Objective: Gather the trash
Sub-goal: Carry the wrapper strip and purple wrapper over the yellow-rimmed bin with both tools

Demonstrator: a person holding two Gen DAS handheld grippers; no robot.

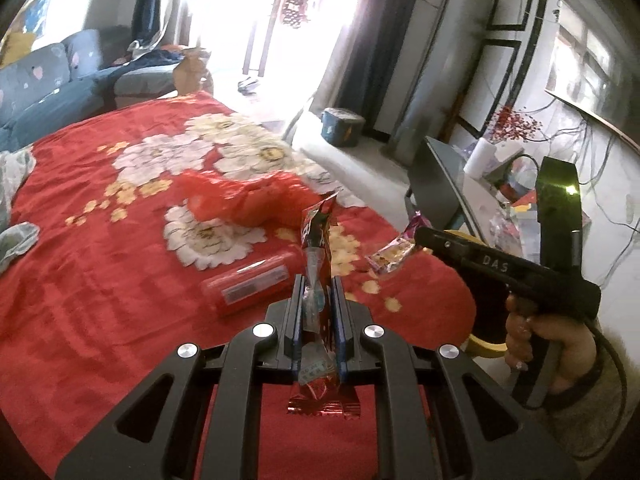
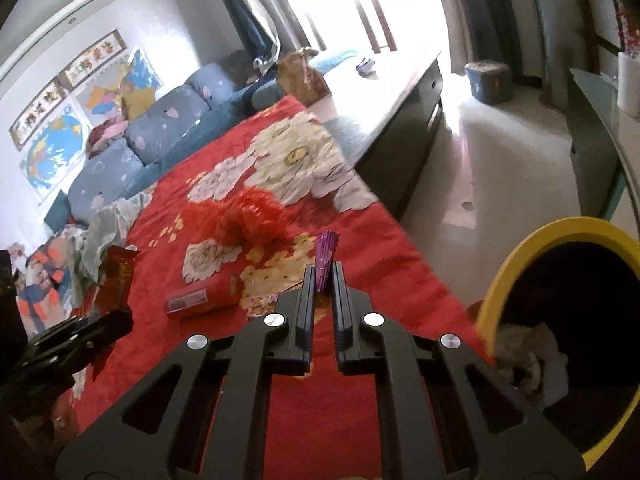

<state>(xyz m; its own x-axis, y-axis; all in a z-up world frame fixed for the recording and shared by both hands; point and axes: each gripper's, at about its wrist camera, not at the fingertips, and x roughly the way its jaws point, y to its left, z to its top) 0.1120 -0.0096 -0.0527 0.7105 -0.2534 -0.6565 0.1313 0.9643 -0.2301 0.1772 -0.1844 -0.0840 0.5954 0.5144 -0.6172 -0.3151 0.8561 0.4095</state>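
Both claws are loaded here. The left claw is pinching a red snack wrapper upright between its pads, the foil's crimped end hanging below the grip and the torn top poking up at 12 o'clock, a firm mid-body hold that looks meant for carrying.

The right claw is nipping a purple wrapper by its edge only, so the rest dangles free; from the left wrist view that wrapper hangs at 3 o'clock above the red bedspread.

The yellow-rimmed bin sits low at 4 o'clock of the right claw, tissue already inside, so I judge a drop is next.

A red bottle and a crumpled red bag lie on the bed, uncollected.
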